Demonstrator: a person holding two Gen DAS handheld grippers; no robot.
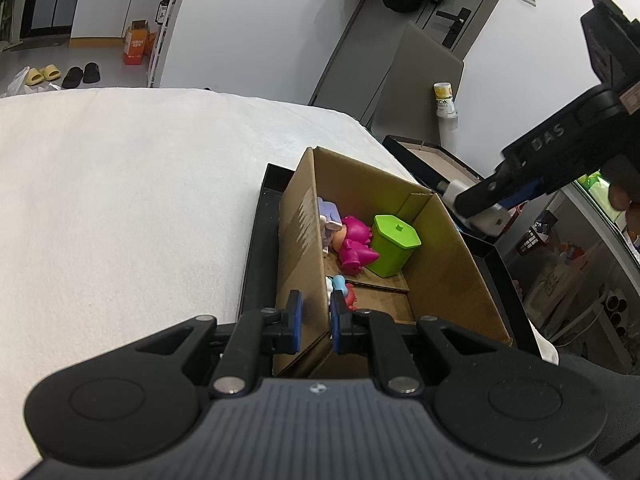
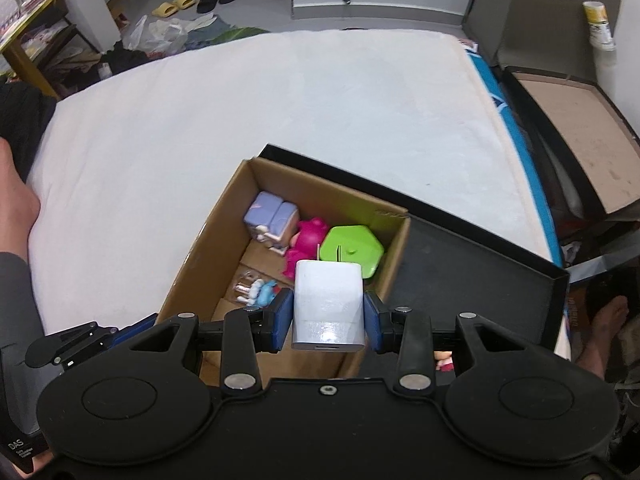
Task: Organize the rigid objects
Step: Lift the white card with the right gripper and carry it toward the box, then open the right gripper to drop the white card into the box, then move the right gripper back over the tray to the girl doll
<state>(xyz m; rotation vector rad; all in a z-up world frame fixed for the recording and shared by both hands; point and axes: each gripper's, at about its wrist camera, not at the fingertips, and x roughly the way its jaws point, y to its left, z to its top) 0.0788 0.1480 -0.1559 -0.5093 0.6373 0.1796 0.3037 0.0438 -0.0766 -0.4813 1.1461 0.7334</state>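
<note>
An open cardboard box (image 1: 440, 264) stands in a black tray (image 1: 256, 248) on a white bed. Inside lie a green hexagonal lidded pot (image 1: 394, 242), a magenta toy (image 1: 354, 246), a lavender block figure (image 1: 330, 216) and a small blue figure (image 1: 338, 282). My left gripper (image 1: 316, 316) is shut on the box's left wall near its front corner. My right gripper (image 2: 329, 310) is shut on a white rectangular block (image 2: 329, 300), which it holds above the box (image 2: 216, 224), just in front of the green pot (image 2: 352, 248). In the left wrist view the right gripper (image 1: 474, 206) hangs over the box's right edge.
Bare tray floor (image 2: 460, 280) lies right of the box, with a small pink figure (image 2: 444, 360) near its front edge. A second open black box (image 2: 572, 132) and a can (image 2: 598, 20) sit off the bed at right. A bare foot (image 2: 604, 328) is at right, a hand (image 2: 16, 208) at left.
</note>
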